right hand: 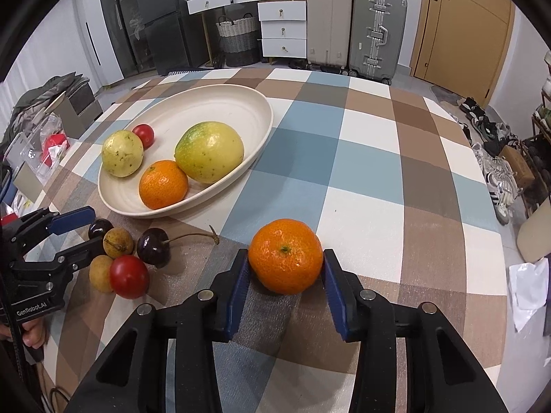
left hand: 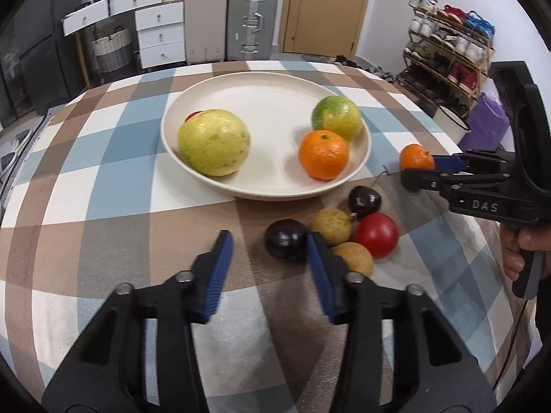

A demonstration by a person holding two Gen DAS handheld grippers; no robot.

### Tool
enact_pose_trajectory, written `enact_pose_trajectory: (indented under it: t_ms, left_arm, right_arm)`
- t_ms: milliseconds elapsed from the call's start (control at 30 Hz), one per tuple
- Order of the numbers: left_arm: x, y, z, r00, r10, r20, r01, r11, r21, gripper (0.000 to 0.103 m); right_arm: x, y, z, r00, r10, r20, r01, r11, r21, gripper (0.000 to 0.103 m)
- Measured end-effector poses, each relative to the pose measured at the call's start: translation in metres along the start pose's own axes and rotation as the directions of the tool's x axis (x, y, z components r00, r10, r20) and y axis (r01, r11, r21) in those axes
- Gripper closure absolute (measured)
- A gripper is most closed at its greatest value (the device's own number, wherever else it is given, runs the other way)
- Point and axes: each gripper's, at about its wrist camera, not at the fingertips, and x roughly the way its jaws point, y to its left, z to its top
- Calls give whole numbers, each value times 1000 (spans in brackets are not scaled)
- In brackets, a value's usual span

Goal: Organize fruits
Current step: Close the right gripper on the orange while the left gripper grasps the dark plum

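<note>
Checked table [right hand: 372, 144], R gripper [right hand: 286, 270] clamps mandarin [right hand: 285, 255]

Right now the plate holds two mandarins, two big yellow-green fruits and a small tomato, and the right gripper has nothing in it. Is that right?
Not quite. The plate holds only one mandarin. The second mandarin sits on the tablecloth between the right gripper's pads, as the right wrist view shows. The two yellow-green fruits and the small tomato are on the plate as you said.

left tongs [left hand: 270, 246] parted, empty; right tongs [right hand: 286, 265] gripping
</note>
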Motion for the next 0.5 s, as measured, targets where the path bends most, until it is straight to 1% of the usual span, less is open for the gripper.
enact_pose_trajectory:
  t_ms: [33, 167, 233, 500]
  left_arm:
    - [-1, -2, 0, 1000, -21, 6, 21, 1000, 6, 80]
    - [-4, -3, -1, 999, -33, 19, 33, 999, 15, 80]
    - [-7, -2, -1, 999, -26, 28, 26, 1000, 9, 80]
    - [-20, 1, -1, 997, -37, 68, 38, 999, -16, 80]
  right_arm:
    - [-1, 1, 0, 1000, 0, 0, 0, 1000, -2, 61]
    - [-2, 3, -2, 1000, -3, 0, 3, 1000, -3, 61]
    - [-4, 4, -2, 1000, -6, 1, 6, 1000, -2, 61]
    - [-18, 12, -3, 1000, -17, 20, 17, 1000, -16, 61]
